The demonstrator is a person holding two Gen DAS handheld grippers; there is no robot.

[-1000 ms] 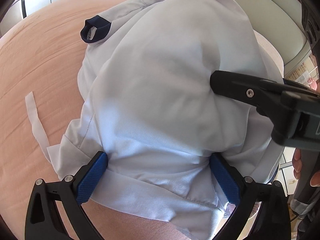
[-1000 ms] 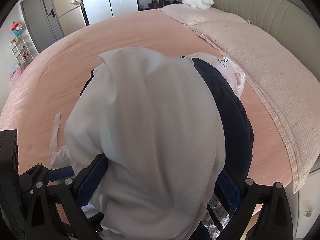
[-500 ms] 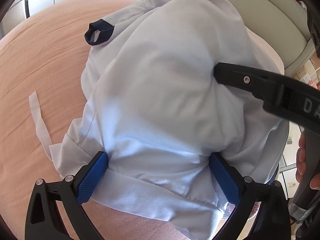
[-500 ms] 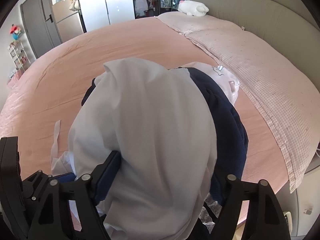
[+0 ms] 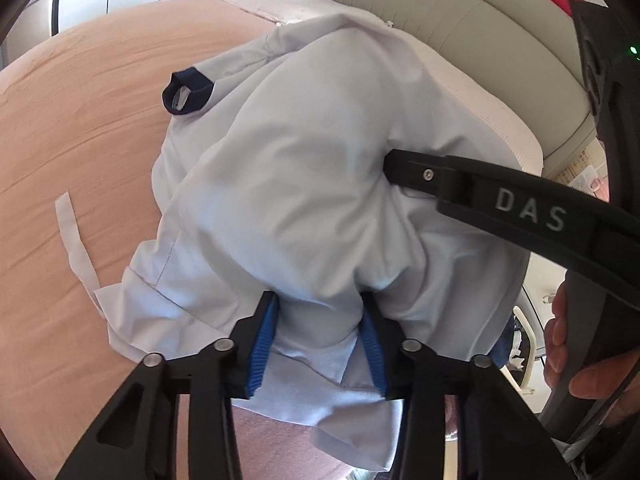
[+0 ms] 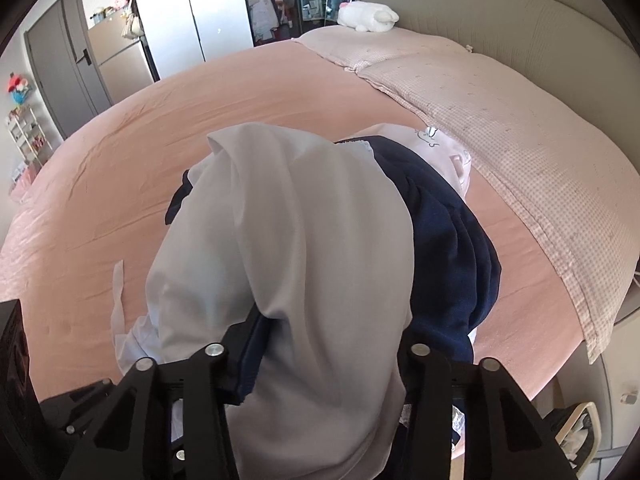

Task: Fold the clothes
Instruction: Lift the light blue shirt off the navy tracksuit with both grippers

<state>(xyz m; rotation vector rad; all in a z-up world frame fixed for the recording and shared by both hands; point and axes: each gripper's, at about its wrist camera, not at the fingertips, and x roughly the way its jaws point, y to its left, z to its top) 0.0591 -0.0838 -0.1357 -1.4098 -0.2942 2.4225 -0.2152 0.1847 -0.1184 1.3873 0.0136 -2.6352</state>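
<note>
the pale blue shirt lies heaped on the pink bed, its long axis running away from both claws toward the headboard, navy-cuffed sleeve off to the far left. the left gripper has just been closing, and its blue pads now pinch a bunch of the near hem. the right gripper has also been closing around the same near edge, beside the navy garment; its right finger is buried in cloth, so it probably grips, though i cannot tell for certain. both hold the near end, so the fold should carry it away toward the collar.
</note>
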